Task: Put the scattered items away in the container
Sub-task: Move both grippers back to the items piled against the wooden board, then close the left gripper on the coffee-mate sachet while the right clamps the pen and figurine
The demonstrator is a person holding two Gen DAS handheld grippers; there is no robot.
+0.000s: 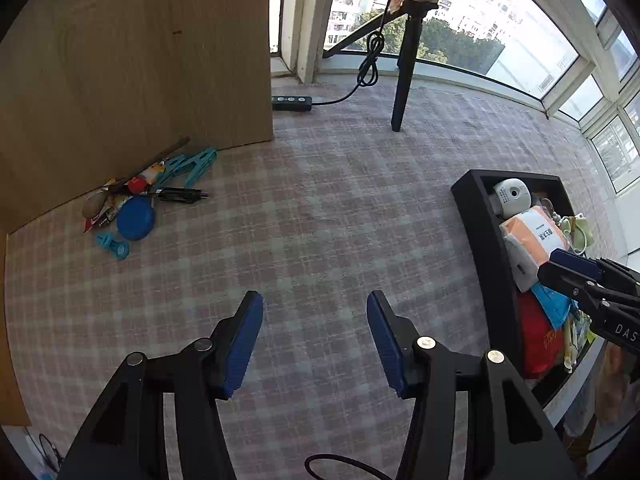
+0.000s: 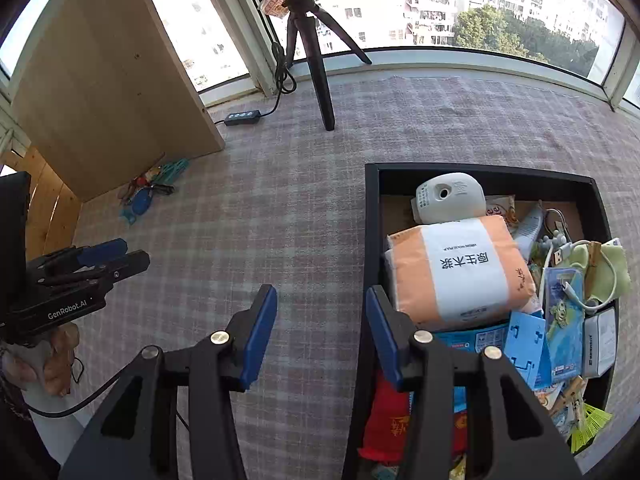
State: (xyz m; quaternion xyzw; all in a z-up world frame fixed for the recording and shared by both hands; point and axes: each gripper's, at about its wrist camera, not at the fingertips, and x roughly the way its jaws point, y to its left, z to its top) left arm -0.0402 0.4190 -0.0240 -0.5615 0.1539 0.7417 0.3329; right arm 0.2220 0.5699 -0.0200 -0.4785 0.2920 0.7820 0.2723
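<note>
Left wrist view
Left gripper (image 1: 315,340): jaws stood spread wide above the checked cloth (image 1: 320,208); nothing between the blue pads.
Scattered items (image 1: 144,200): lay in a heap at the foot of the wooden panel (image 1: 136,60), well apart from the gripper; heap included a blue disc (image 1: 135,217), teal clips (image 1: 188,166) and a black pen (image 1: 180,194).
Container (image 1: 486,248): black tray at right, holding a white device (image 1: 512,196) and an orange tissue pack (image 1: 532,244).

Right wrist view
Right gripper (image 2: 321,332): jaws parted, empty; right finger overlapped the container's near left wall.
Container contents: tissue pack topmost, white device behind it, cable (image 2: 560,256) and blue packets (image 2: 532,344) at right.
Left gripper: seen from the side at far left; its jaw gap could not be told here.
</note>
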